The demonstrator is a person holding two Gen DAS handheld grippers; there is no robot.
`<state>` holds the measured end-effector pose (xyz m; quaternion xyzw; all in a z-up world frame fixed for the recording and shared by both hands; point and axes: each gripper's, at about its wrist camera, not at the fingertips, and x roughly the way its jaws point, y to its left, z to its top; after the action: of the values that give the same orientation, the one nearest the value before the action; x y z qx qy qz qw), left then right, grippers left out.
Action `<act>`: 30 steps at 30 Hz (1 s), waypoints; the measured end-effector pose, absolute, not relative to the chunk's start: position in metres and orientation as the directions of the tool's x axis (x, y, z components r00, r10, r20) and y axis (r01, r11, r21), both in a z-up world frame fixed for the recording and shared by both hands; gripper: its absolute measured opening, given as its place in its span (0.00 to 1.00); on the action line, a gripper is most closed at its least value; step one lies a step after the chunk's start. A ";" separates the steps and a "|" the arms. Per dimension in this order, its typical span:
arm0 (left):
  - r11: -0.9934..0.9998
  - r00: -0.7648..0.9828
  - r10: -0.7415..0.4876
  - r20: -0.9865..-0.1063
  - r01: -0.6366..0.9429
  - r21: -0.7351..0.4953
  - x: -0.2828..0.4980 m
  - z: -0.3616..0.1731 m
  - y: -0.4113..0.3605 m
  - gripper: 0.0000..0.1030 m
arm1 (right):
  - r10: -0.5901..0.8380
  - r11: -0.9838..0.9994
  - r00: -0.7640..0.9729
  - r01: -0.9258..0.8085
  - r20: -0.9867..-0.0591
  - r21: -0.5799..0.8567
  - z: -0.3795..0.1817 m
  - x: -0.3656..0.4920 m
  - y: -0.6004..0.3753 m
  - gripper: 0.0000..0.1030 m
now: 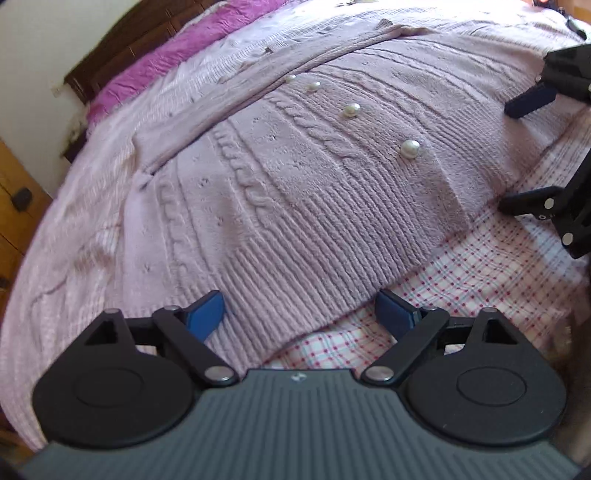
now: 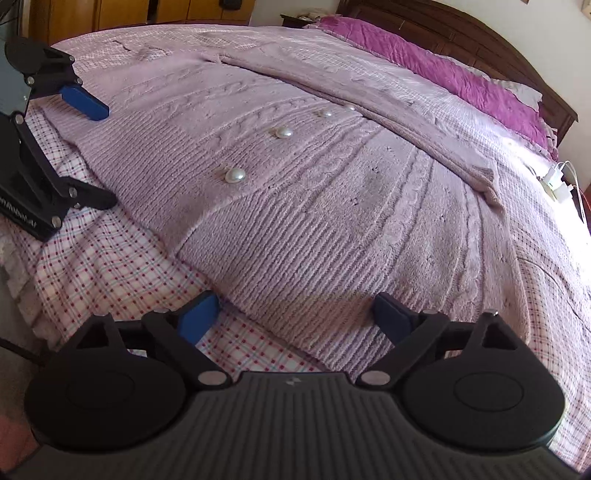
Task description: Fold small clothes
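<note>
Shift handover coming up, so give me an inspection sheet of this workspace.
Surface: bed with checked sheet, pink knitted blanket beyond.
Job's things: pink cardigan laid flat, pearl buttons up, one sleeve folded across.
Clutter: purple pillow at headboard.
Tongs: left tongs open at the hem; right tongs open at the hem, holding nothing.
Cables: white charger with cable at bed edge.
Surroundings: dark wooden headboard, wooden cupboards.

Soft daylight, glare at the far right edge, strong fisheye bending, blurred left margins.
</note>
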<state>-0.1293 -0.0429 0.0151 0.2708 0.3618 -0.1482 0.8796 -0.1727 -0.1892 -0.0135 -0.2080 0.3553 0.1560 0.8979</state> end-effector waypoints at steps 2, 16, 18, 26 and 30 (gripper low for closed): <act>0.812 0.710 -0.064 -0.702 0.446 0.377 -0.126 0.014 -0.044 0.90 | 0.125 0.872 0.715 -0.411 -0.688 -0.268 -0.014 -0.171 -0.189 0.92; 0.836 0.795 -0.049 -0.605 0.364 0.411 -0.115 0.026 -0.052 0.90 | 0.083 0.944 0.820 -0.247 -0.566 -0.220 0.004 -0.155 -0.198 0.92; 0.843 0.795 -0.054 -0.604 0.361 0.399 -0.113 0.024 -0.052 0.90 | 0.090 0.944 0.814 -0.253 -0.574 -0.211 0.003 -0.153 -0.198 0.92; 0.865 0.795 -0.105 -0.598 0.369 0.339 -0.112 0.026 -0.046 0.75 | 0.125 0.898 0.754 -0.363 -0.645 -0.250 -0.006 -0.166 -0.181 0.92; 0.882 0.754 -0.195 -0.628 0.415 0.224 -0.108 0.031 -0.044 0.30 | 0.116 0.893 0.747 -0.366 -0.654 -0.260 -0.011 -0.165 -0.179 0.92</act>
<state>-0.1076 -0.0438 0.0312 0.1778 0.3092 -0.1661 0.9193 -0.1651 -0.1787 -0.0107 -0.1895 0.3302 0.1318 0.9153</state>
